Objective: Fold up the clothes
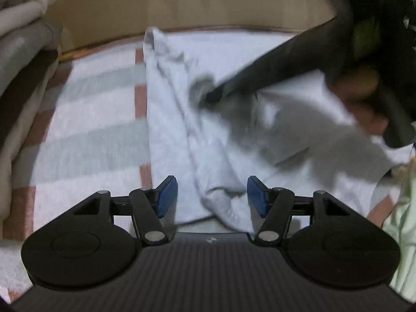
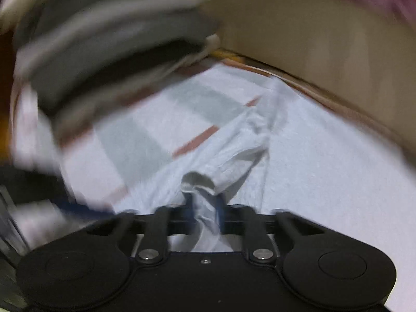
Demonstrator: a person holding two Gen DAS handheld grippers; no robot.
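Note:
A white garment (image 1: 179,130) lies spread on a striped blanket (image 1: 91,135). My left gripper (image 1: 212,196) hangs open just above the garment's near bunched edge; its blue pads (image 1: 167,195) stand apart on either side of the fold and do not press on it. In the left wrist view my right gripper (image 1: 208,97) reaches in from the upper right, held by a hand (image 1: 364,98), with its tip at a dark-shadowed pinch of cloth. In the blurred right wrist view the right gripper (image 2: 205,214) is shut on a ridge of the white garment (image 2: 234,156), near a rolled sleeve end.
A stack of folded clothes (image 1: 20,39) (image 2: 104,39) rises at the left. A beige board (image 1: 182,7) (image 2: 312,39) closes off the far side. A pale green cloth (image 1: 401,221) lies at the right edge.

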